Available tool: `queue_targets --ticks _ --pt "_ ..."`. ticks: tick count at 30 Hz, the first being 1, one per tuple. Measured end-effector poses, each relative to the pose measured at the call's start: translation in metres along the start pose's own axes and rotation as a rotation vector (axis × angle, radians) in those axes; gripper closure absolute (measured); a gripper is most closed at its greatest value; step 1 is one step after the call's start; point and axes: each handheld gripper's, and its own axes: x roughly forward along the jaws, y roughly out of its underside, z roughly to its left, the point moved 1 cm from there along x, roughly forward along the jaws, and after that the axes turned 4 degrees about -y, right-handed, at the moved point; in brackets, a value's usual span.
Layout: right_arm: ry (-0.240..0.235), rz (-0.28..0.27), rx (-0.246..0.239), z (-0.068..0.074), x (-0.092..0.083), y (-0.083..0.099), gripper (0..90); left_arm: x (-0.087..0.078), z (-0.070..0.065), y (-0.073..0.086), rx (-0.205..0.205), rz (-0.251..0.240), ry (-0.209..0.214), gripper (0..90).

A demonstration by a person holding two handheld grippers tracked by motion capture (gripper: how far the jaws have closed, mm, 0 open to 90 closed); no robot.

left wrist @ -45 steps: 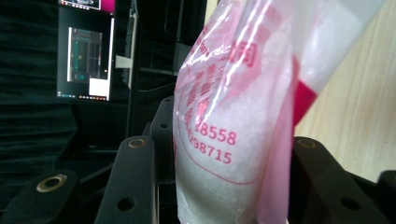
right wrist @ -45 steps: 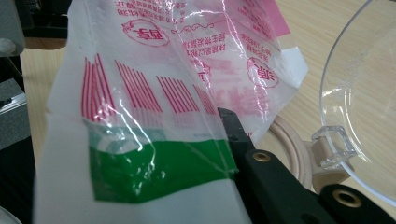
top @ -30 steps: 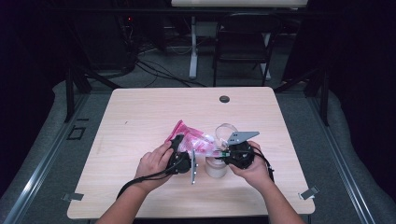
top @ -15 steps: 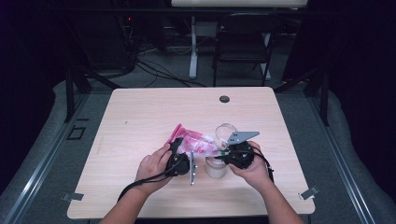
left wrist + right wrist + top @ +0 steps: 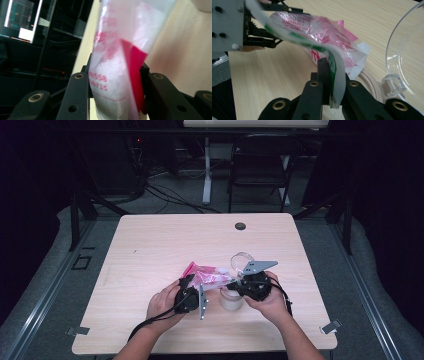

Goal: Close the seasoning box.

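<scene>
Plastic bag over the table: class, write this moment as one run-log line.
plastic bag: held between both grippers | left gripper: jaws closing on bag | right gripper: shut on bag's edge | jar: below, open

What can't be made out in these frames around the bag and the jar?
- Bag contents: left gripper view, close and blurred; white filling, printed text mostly unreadable.
- Bag's lower end: left gripper view, cut off by the bottom edge.
- Jar contents: high view, too small, partly behind the right gripper.
- Clear lid: right gripper view, cut off by the right edge.
- Left gripper pad contact: bag covers the pads.
</scene>
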Motion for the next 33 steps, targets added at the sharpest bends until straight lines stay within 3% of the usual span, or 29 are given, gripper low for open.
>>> queue_targets --ticks 9,19,21,28,33 --pt "-0.008 -0.006 -0.004 0.002 0.000 -0.001 87.6 0.005 -0.004 0.005 -0.083 -0.001 0.063 69.5" --pt "-0.017 -0.027 -0.002 0.005 0.001 -0.003 82.4 0.016 -0.010 0.011 -0.168 -0.007 0.177 71.4" --pt "-0.009 -0.024 -0.006 0.005 0.001 -0.003 80.3 0.018 -0.011 0.012 -0.192 -0.005 0.204 71.9" --pt "0.005 -0.061 0.007 0.004 -0.001 -0.004 63.3 0.020 -0.009 0.018 -0.251 -0.011 0.229 72.7" --pt "0.001 -0.080 0.011 0.003 -0.002 -0.005 55.9 0.024 -0.008 0.021 -0.283 -0.007 0.249 73.0"
